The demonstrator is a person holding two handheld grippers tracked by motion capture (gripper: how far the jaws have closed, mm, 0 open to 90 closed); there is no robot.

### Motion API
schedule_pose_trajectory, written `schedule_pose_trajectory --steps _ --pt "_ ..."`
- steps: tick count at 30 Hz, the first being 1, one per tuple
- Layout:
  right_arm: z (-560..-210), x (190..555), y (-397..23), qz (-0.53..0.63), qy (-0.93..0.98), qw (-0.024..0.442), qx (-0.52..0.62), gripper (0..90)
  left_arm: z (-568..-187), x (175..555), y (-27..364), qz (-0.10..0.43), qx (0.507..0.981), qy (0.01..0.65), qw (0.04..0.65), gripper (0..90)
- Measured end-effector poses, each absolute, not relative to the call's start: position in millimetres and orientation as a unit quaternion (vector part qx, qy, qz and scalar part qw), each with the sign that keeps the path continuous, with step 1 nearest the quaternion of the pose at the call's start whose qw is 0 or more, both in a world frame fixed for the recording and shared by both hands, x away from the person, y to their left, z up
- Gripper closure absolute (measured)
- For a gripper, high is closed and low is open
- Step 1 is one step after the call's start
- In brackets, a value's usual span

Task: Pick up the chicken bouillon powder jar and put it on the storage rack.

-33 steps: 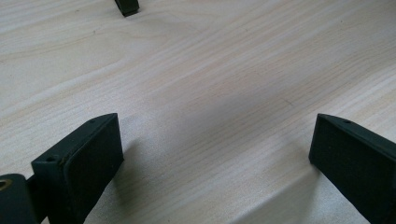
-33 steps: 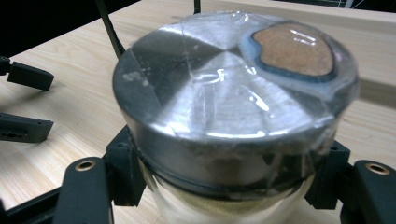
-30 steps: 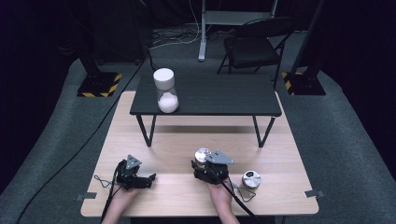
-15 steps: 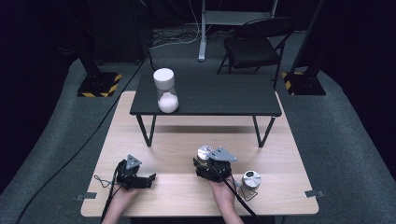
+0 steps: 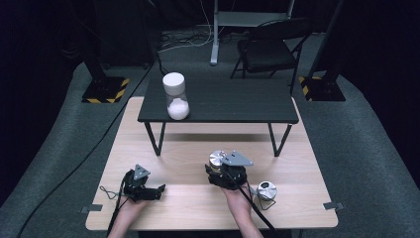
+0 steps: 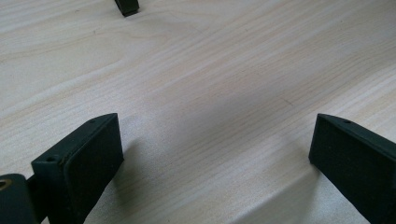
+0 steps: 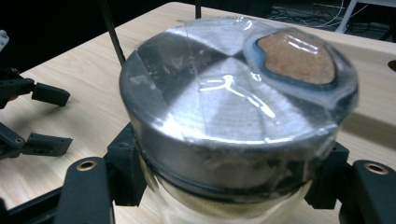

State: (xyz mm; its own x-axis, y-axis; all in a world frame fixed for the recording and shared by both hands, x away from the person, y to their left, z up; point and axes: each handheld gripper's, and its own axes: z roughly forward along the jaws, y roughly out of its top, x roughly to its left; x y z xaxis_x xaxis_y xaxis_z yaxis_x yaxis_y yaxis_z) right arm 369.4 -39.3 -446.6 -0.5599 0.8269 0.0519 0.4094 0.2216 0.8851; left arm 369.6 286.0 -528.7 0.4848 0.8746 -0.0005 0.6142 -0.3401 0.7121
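Note:
My right gripper (image 5: 219, 167) (image 7: 229, 177) is shut on a small glass jar (image 7: 233, 140) with a round silvery metal lid (image 5: 217, 158). A clear film and a brown patch with a blue rim cover part of that lid. The jar hangs a little above the light wooden table (image 5: 188, 208). My left gripper (image 5: 157, 191) (image 6: 215, 158) rests low over the wood at the front left, jaws wide open with nothing between them. Its black fingers (image 7: 44, 95) also appear at the left edge of the right gripper view.
A second small silvery-topped jar (image 5: 266, 190) stands on the wood just right of my right hand. A low black table (image 5: 233, 101) spans the back of the wooden one and bears a white hourglass-shaped container (image 5: 176, 96). One of its legs (image 6: 127, 6) stands ahead of my left gripper.
My right gripper has risen slightly with the jar in it. The left gripper has stayed where it was.

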Motion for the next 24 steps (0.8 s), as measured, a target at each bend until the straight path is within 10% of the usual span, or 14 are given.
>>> schedule_pose_trajectory --steps 24 --pt "-412 374 -42 0.463 0.757 0.224 0.403 30.3 -529 370 286 0.196 0.795 0.468 0.333 2.6"
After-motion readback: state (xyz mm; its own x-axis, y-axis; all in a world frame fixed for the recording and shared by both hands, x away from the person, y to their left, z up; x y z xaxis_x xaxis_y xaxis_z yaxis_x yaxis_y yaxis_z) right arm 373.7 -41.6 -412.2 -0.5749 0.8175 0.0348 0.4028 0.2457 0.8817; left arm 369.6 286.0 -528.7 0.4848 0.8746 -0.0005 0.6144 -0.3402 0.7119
